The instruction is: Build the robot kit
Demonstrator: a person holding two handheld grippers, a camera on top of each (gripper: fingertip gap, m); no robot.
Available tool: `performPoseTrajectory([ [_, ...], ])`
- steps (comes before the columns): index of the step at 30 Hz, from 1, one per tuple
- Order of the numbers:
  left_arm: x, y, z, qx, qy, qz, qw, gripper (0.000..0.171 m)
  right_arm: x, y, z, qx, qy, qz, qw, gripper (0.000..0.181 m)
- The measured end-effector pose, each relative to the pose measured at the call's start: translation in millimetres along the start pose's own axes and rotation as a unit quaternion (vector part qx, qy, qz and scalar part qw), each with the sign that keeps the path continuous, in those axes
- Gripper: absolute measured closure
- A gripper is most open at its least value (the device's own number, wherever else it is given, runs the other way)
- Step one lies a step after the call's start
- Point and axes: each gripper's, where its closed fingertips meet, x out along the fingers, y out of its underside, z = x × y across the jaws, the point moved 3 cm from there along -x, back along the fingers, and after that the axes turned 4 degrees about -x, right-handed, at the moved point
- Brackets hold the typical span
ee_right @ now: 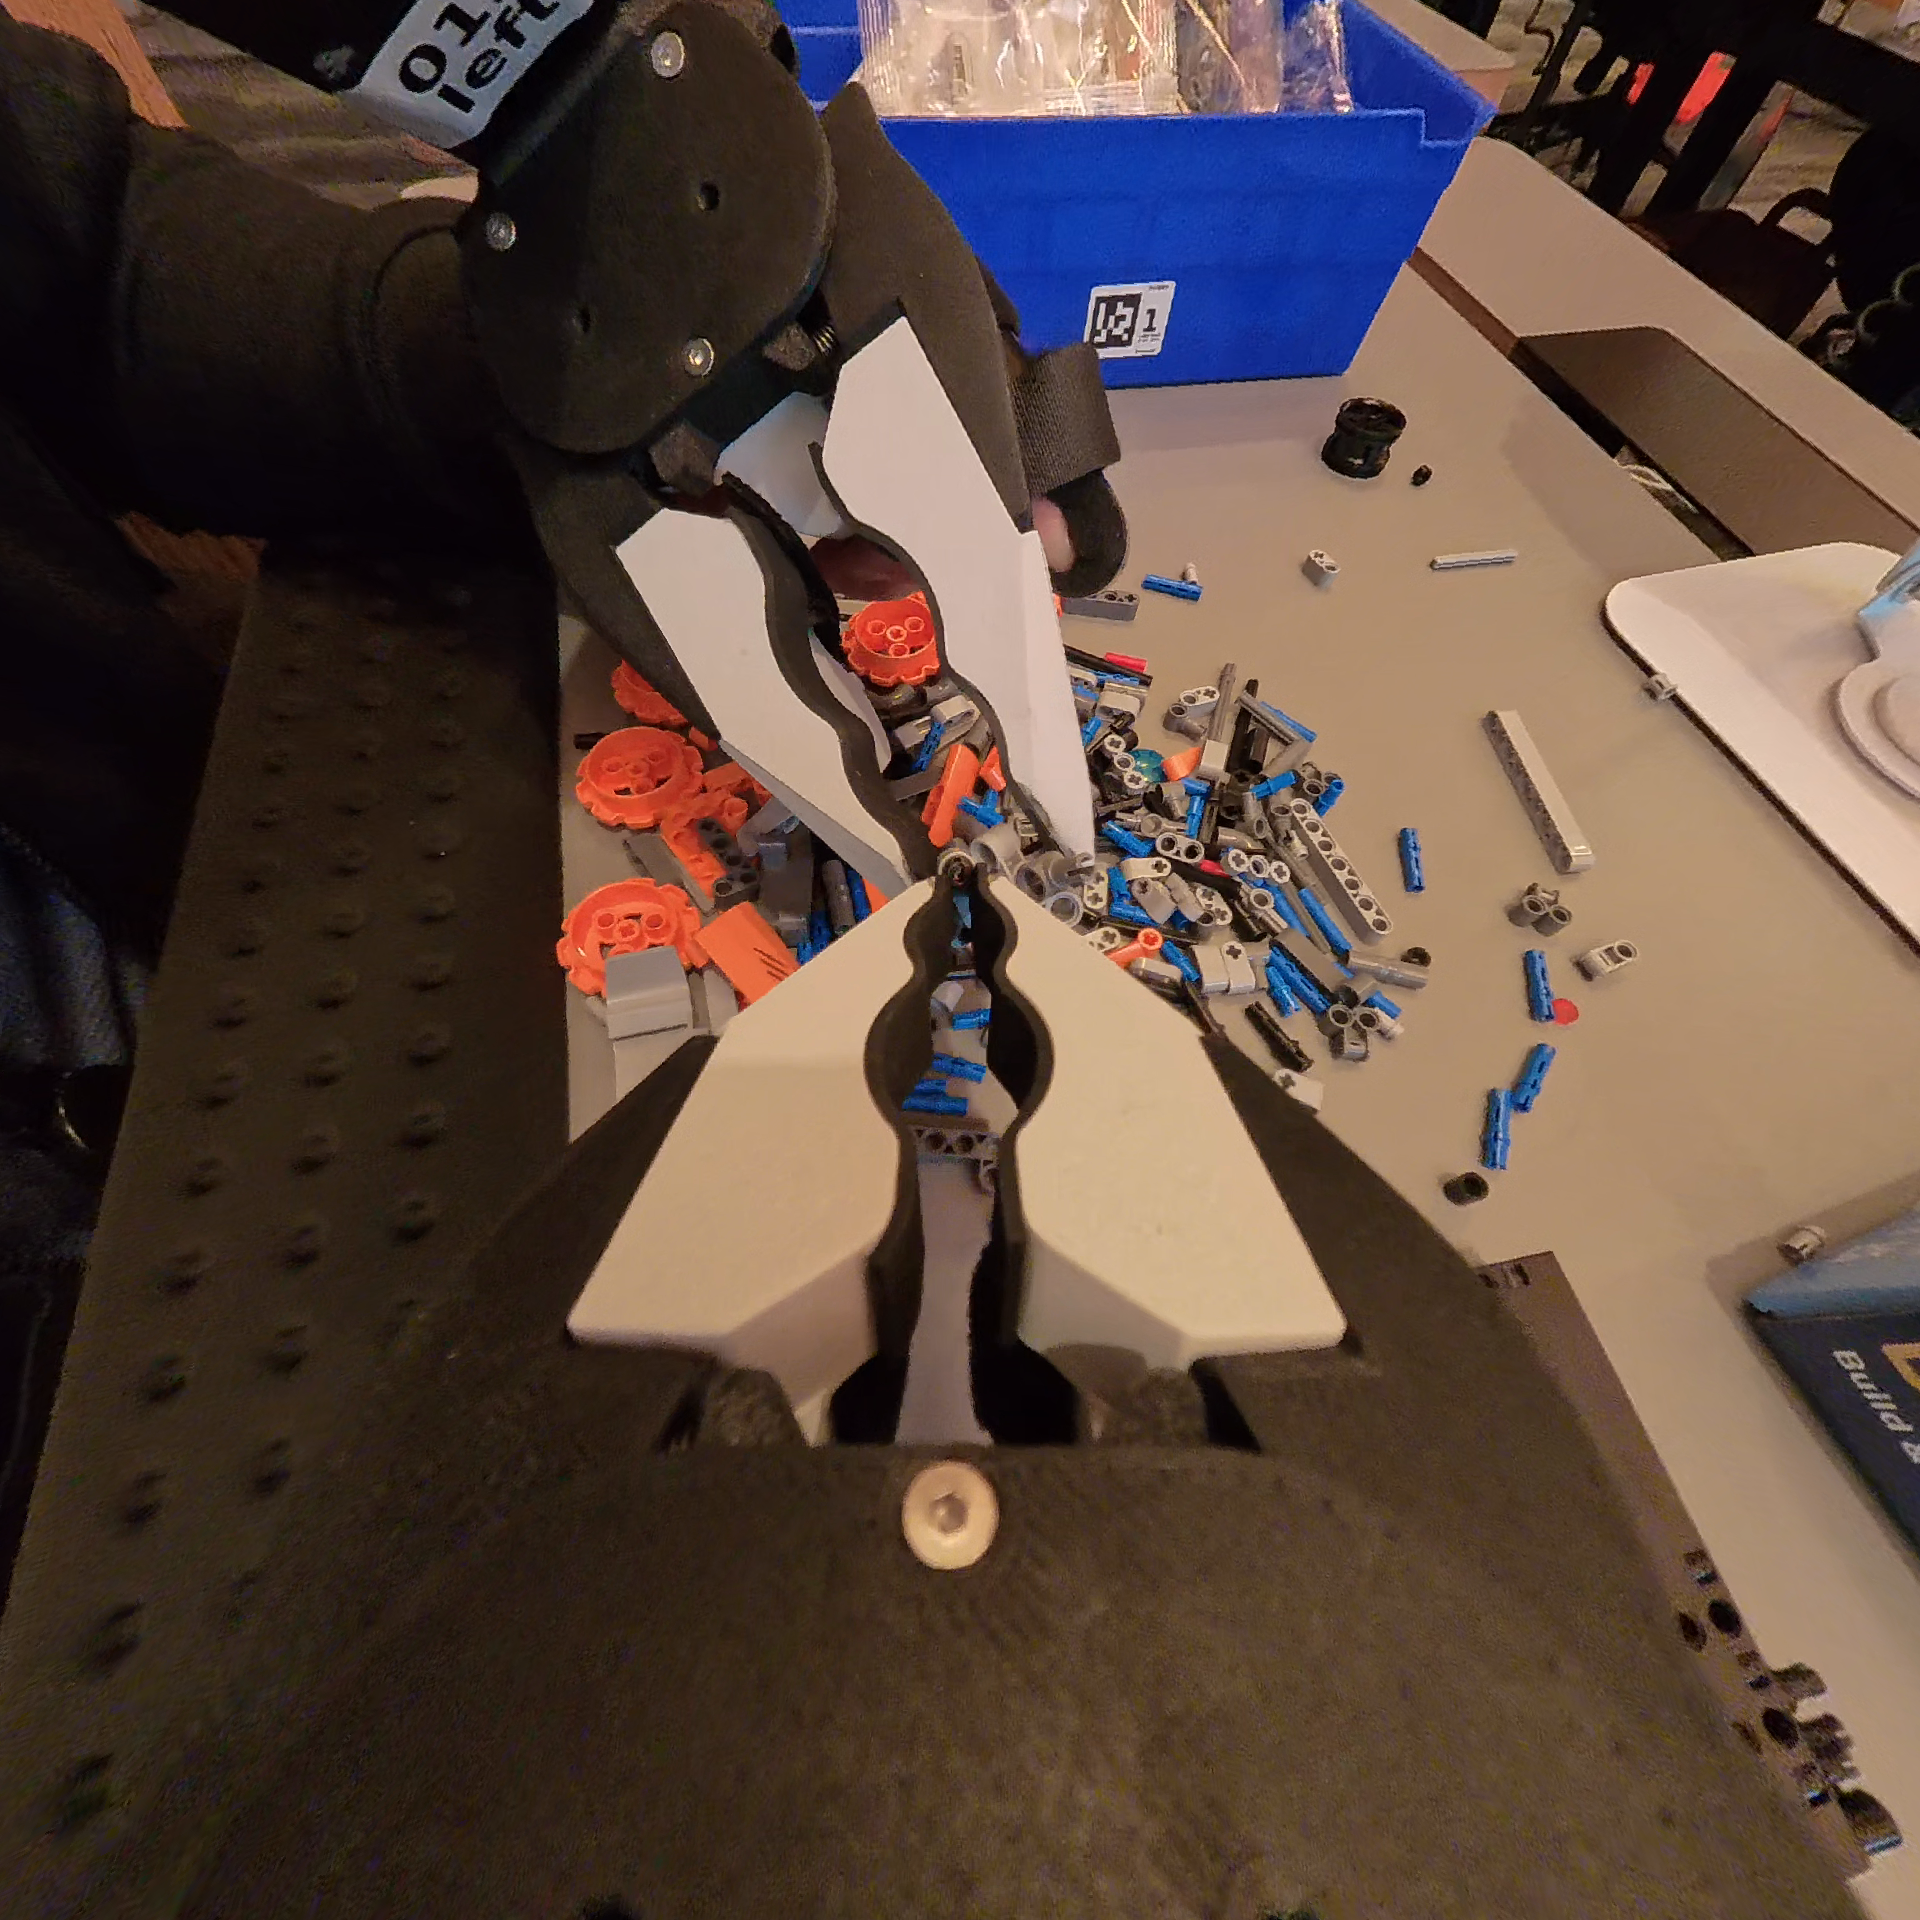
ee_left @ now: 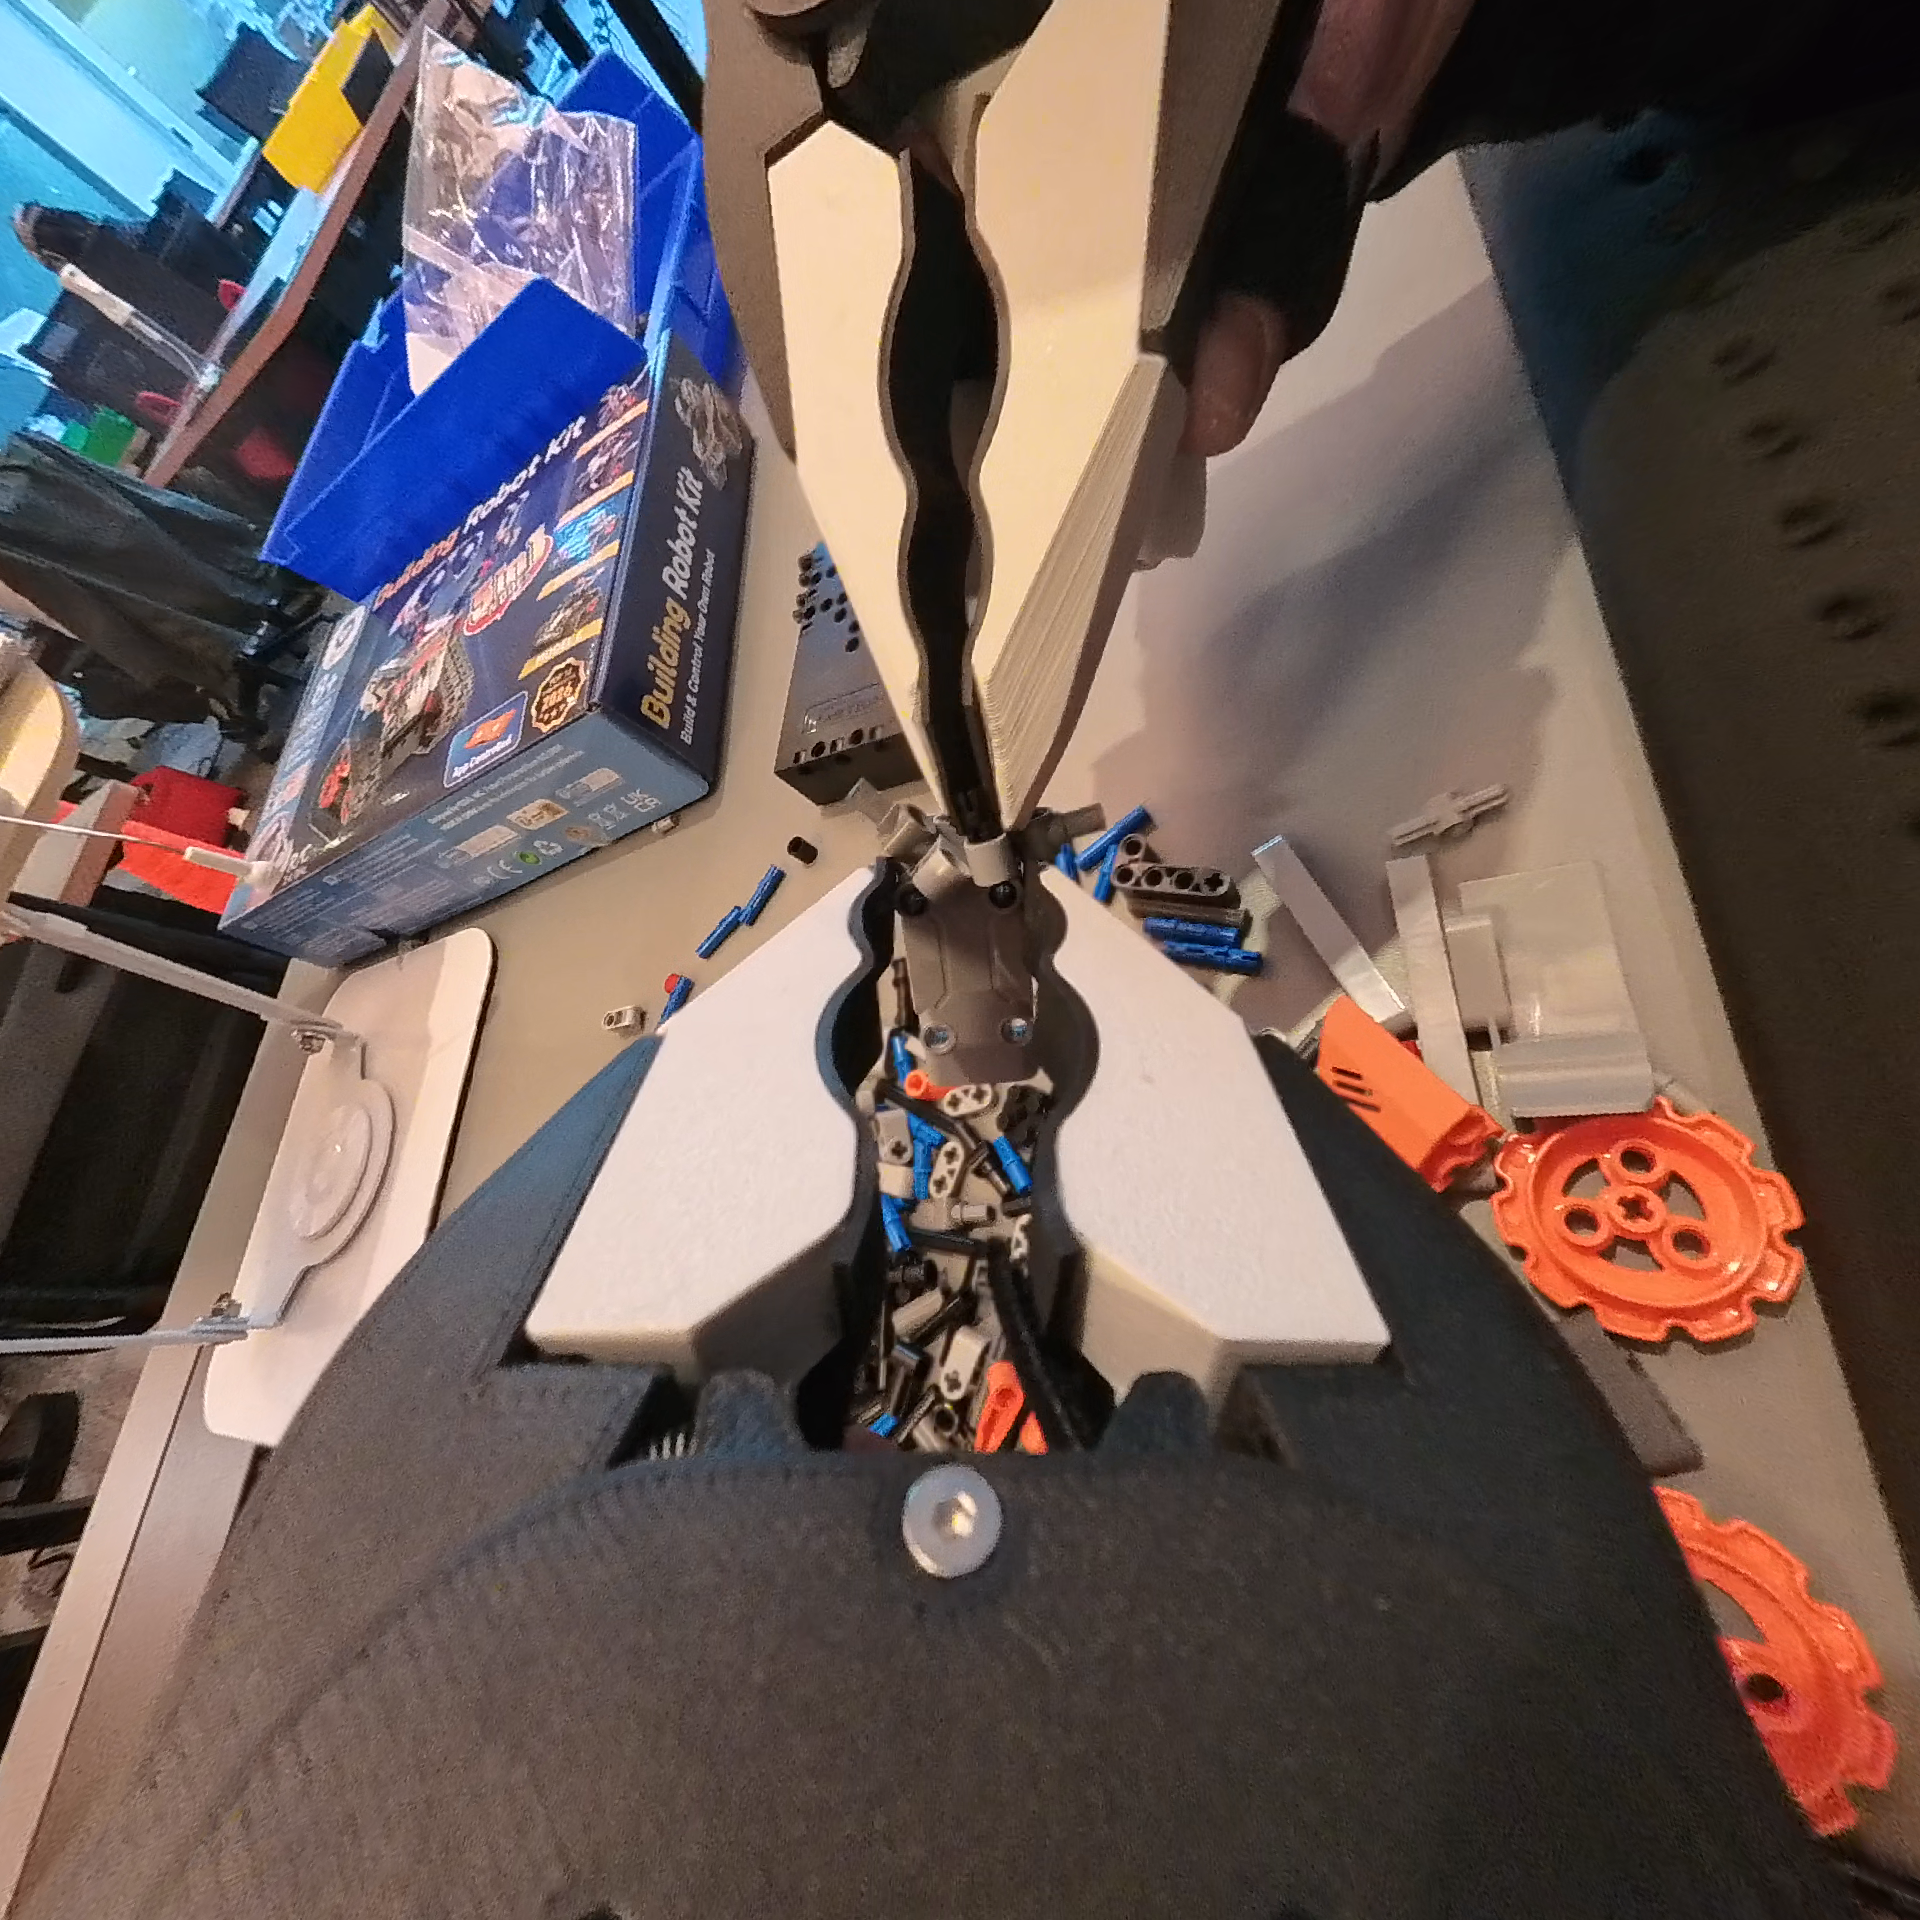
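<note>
Gripping a grey motor block [ee_left: 971, 977], left tongs [ee_left: 966, 883] meet closed right tongs [ee_right: 961, 883] on its pin [ee_left: 987, 854]

Your right gripper [ee_right: 964, 883] pinches a small black pin [ee_right: 954, 864] – tip to tip with the left gripper [ee_right: 1023, 857] – above the heap of building pieces [ee_right: 1226, 883] on the grey table [ee_right: 1507, 1091].

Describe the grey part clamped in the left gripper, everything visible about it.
The grey part looks like moulded plastic, elongated and tapering, with two round holes near its far end and two bluish pins nearer the camera. The left gripper is shut on its sides, holding it above the loose pile of pieces. At its tip a pale connector meets the right gripper.
</note>
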Motion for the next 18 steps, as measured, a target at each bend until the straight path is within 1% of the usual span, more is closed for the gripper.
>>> performPoseTrajectory([
  [9,0.2,-5.1,-1.1,-0.021,0.011,-0.018,1.0,0.148,-15.9,6.8,3.6,0.028,0.009,-0.018,0.999,0.181],
  [13,1.1,-3.3,-0.8,-0.027,0.014,-0.016,0.999,0.146,-24.8,10.3,4.4,0.044,0.017,-0.03,0.998,0.181],
  [18,0.6,-0.9,1.5,-0.03,0.011,-0.014,0.999,0.147,-38.6,21.2,5.5,0.059,0.032,-0.025,0.997,0.181],
])
